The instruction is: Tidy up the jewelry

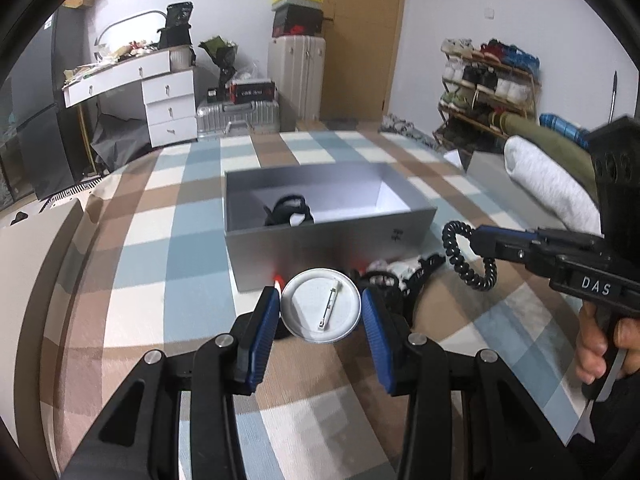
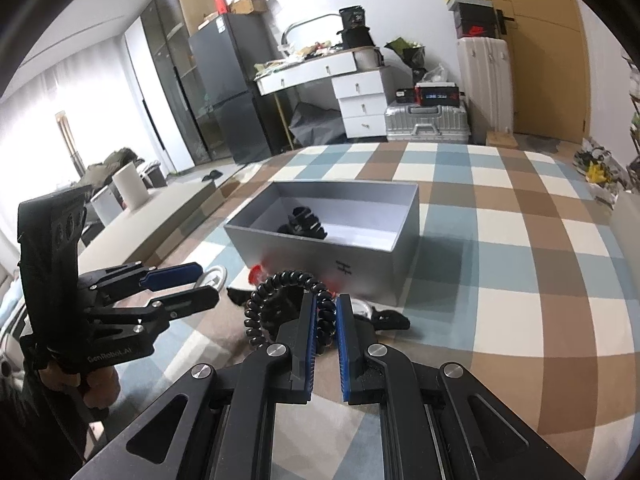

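My left gripper (image 1: 321,307) is shut on a round white dish (image 1: 320,305) that carries a slim silver clip (image 1: 330,306), held above the checked bedspread. My right gripper (image 2: 325,307) is shut on a black spiral hair tie (image 2: 280,300), which hangs from it in the left wrist view (image 1: 468,258). An open grey box (image 1: 320,236) stands just beyond both grippers and holds black hair accessories (image 1: 289,210); it also shows in the right wrist view (image 2: 360,264). More black and red pieces (image 1: 404,274) lie in front of the box.
A rolled white and green bundle (image 1: 548,176) lies at the right edge of the bed. A shoe rack (image 1: 486,88), suitcases (image 1: 238,116) and a white drawer desk (image 1: 160,92) stand beyond the bed. A fridge (image 2: 228,88) stands at the left in the right wrist view.
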`<action>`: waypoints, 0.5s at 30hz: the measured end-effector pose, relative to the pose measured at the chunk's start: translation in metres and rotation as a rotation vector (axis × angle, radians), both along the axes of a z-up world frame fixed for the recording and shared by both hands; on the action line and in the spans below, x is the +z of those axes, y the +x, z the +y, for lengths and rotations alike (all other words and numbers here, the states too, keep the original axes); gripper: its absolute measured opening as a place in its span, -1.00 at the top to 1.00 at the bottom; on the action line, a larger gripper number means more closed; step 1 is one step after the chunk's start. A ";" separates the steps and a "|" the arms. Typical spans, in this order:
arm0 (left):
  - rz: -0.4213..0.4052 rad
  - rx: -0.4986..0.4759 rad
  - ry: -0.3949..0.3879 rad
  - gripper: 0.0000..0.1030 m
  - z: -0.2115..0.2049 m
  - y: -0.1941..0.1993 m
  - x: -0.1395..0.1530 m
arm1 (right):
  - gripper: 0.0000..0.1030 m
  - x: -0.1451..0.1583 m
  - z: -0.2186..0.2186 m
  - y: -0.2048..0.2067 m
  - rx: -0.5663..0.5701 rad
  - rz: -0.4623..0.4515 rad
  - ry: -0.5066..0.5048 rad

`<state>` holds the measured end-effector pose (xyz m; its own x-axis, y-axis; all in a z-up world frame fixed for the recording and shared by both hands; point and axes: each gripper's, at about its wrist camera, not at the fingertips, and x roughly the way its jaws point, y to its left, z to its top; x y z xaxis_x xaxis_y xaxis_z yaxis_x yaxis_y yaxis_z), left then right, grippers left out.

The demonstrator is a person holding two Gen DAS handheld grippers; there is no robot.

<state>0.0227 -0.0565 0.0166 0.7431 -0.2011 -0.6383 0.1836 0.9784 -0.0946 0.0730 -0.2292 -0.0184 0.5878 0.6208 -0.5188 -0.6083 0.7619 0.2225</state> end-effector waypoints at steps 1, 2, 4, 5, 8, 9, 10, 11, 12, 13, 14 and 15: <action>-0.006 0.002 -0.002 0.29 0.001 -0.001 0.001 | 0.83 0.001 -0.001 0.001 -0.008 -0.003 0.008; -0.015 0.006 -0.005 0.29 0.002 0.001 0.003 | 0.83 0.002 -0.004 0.001 -0.017 -0.007 0.019; -0.033 0.017 -0.010 0.29 0.005 0.004 0.005 | 0.83 0.004 -0.007 0.002 -0.034 -0.016 0.035; -0.040 0.022 -0.012 0.29 0.006 0.004 0.007 | 0.83 0.005 -0.008 0.003 -0.042 -0.019 0.042; -0.063 0.031 -0.022 0.29 0.010 0.007 0.010 | 0.83 0.009 -0.012 0.006 -0.068 -0.023 0.063; -0.072 0.035 -0.024 0.29 0.011 0.009 0.012 | 0.83 0.010 -0.012 0.006 -0.074 -0.023 0.068; -0.076 0.038 -0.024 0.29 0.012 0.009 0.012 | 0.83 0.012 -0.013 0.007 -0.085 -0.027 0.076; -0.081 0.043 -0.025 0.29 0.013 0.010 0.013 | 0.83 0.013 -0.014 0.008 -0.091 -0.029 0.081; -0.087 0.047 -0.027 0.29 0.014 0.011 0.015 | 0.83 0.014 -0.014 0.008 -0.095 -0.029 0.083; -0.093 0.050 -0.031 0.29 0.015 0.012 0.016 | 0.83 0.016 -0.014 0.009 -0.101 -0.033 0.087; -0.097 0.053 -0.033 0.29 0.016 0.013 0.017 | 0.83 0.018 -0.014 0.009 -0.107 -0.038 0.088; -0.104 0.058 -0.037 0.29 0.017 0.014 0.019 | 0.83 0.020 -0.014 0.009 -0.110 -0.041 0.089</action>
<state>0.0371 -0.0392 0.0353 0.8157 -0.1781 -0.5504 0.1377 0.9839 -0.1143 0.0822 -0.2427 0.0011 0.6742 0.5941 -0.4388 -0.5321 0.8027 0.2693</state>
